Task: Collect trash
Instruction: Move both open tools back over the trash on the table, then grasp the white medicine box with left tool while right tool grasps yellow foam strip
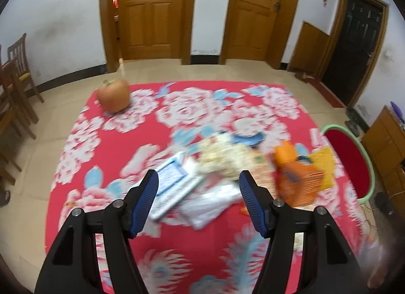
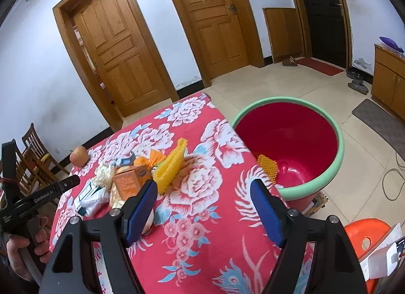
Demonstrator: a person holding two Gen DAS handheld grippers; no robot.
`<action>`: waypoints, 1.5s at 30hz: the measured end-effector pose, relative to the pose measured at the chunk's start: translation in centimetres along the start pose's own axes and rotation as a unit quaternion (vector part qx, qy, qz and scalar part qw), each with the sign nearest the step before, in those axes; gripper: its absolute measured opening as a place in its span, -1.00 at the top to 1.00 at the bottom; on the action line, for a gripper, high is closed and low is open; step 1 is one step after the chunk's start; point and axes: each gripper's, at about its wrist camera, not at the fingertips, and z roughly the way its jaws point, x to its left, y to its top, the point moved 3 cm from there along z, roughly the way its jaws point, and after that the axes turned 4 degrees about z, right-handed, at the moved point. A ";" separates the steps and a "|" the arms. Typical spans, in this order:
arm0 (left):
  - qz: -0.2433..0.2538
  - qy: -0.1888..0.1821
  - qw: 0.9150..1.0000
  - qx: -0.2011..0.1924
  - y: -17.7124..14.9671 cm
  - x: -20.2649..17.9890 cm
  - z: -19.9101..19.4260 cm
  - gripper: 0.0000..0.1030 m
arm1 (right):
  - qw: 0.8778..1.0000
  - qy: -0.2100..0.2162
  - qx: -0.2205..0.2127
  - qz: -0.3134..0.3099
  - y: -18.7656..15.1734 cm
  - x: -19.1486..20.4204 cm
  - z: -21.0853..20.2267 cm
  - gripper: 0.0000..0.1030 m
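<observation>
Showing white walls (image 2: pixel 30 71), two wooden doors (image 2: pixel 119 56) and pale floor tiles (image 2: pixel 278 83) around a bench (image 2: pixel 202 218) draped in a red floral cloth. Sitting on the floor, just beside the bench's right edge: a red basin with a green rim (image 2: pixel 340 147), holding one yellow-orange foam net (image 2: pixel 268 164) at its bottom. Lying heaped near the bench's middle: trash, namely an orange carton (image 2: pixel 131 180), a yellow foam net (image 2: pixel 172 167), a white puffy wrapper (image 1: pixel 222 157), a clear plastic bag (image 1: pixel 212 205) and a blue-and-white packet (image 1: pixel 172 175), all blurred in the left wrist view. Resting apart at the far corner: an apple (image 1: pixel 114 95). Hovering over the heap, left tongs (image 1: pixel 198 180) standing apart, gripping nothing. Hanging over bare cloth between heap and basin, right tongs (image 2: pixel 203 187) also standing wide apart, empty. Gripping the left handle, a hand (image 2: pixel 27 246).
</observation>
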 end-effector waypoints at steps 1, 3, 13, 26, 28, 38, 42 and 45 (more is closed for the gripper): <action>-0.003 0.006 1.000 0.005 -0.3 0.8 0.3 -0.28 | 1.000 0.000 0.002 -0.002 -0.1 0.2 0.1 -0.52; -0.006 0.016 1.000 0.011 -0.6 2.0 0.8 -0.29 | 1.000 0.001 0.008 -0.006 -0.4 0.6 0.3 -0.52; 0.029 0.042 0.997 0.062 -2.5 5.1 3.9 -0.40 | 0.999 0.001 0.031 -0.024 -1.6 2.4 1.5 -0.51; 0.088 -0.001 0.994 0.065 -1.0 3.2 5.5 -0.47 | 0.998 -0.002 0.048 -0.037 -2.5 3.5 2.4 -0.52; 0.096 -0.001 0.993 0.074 -1.1 2.8 6.1 -0.48 | 0.998 -0.003 0.050 -0.038 -2.5 3.5 2.4 -0.51; 0.049 -0.009 0.996 0.074 -0.5 4.3 7.8 -0.48 | 0.997 0.000 0.061 -0.039 -3.0 3.7 3.0 -0.52; 0.018 -0.009 0.997 0.073 -0.6 5.2 8.2 -0.41 | 0.997 0.003 0.064 -0.044 -3.1 4.1 3.2 -0.51; 0.018 0.014 0.997 0.068 -0.6 5.3 8.1 -0.17 | 0.997 0.003 0.066 -0.047 -3.2 4.4 3.4 -0.52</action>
